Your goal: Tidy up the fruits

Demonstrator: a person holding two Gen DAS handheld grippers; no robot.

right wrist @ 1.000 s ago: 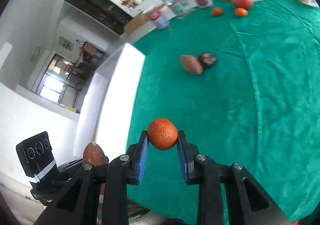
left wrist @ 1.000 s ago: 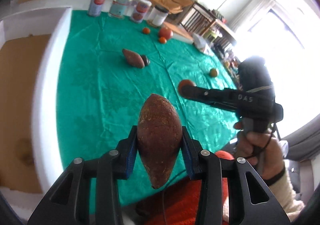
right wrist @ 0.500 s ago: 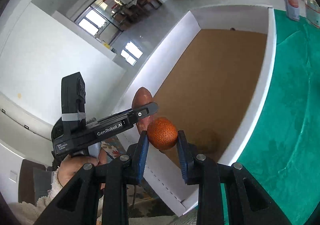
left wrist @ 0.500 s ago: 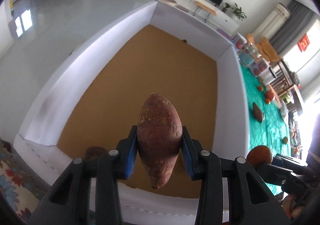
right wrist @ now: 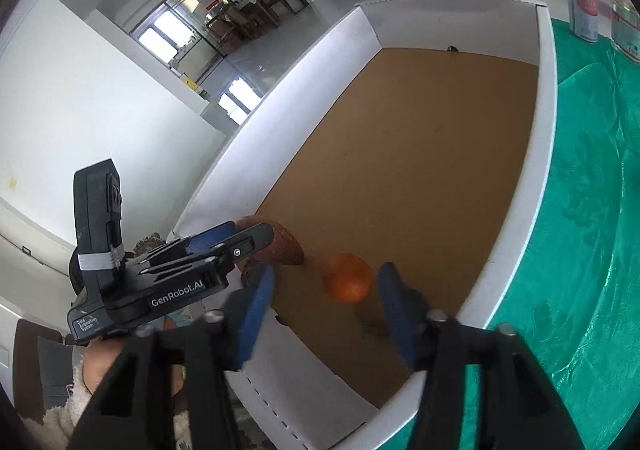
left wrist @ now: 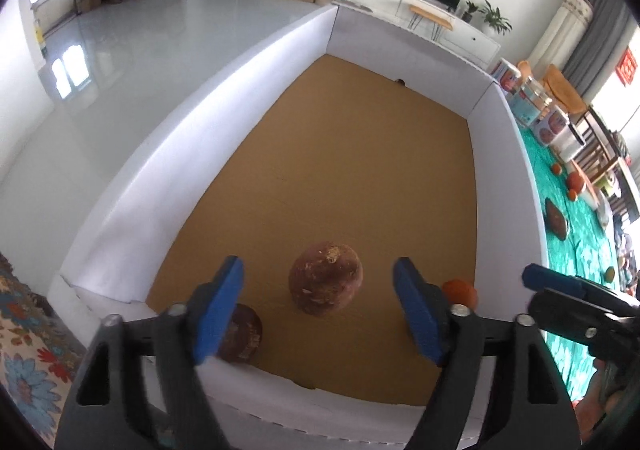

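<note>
Both grippers hang over the near end of a white-walled box with a brown floor. My left gripper is open; the brown sweet potato lies free below it inside the box. My right gripper is open; the orange sits free below it in the box and shows in the left wrist view too. A dark round fruit lies in the box's near left corner. The sweet potato shows partly behind the left gripper body in the right wrist view.
A green tablecloth lies right of the box, with another sweet potato, small oranges and several cans at its far end. The box's white right wall stands between box and cloth. A patterned rug lies below on the left.
Both grippers have opened. The sweet potato has left the left fingers and the orange has left the right fingers; both are now down in the box.
</note>
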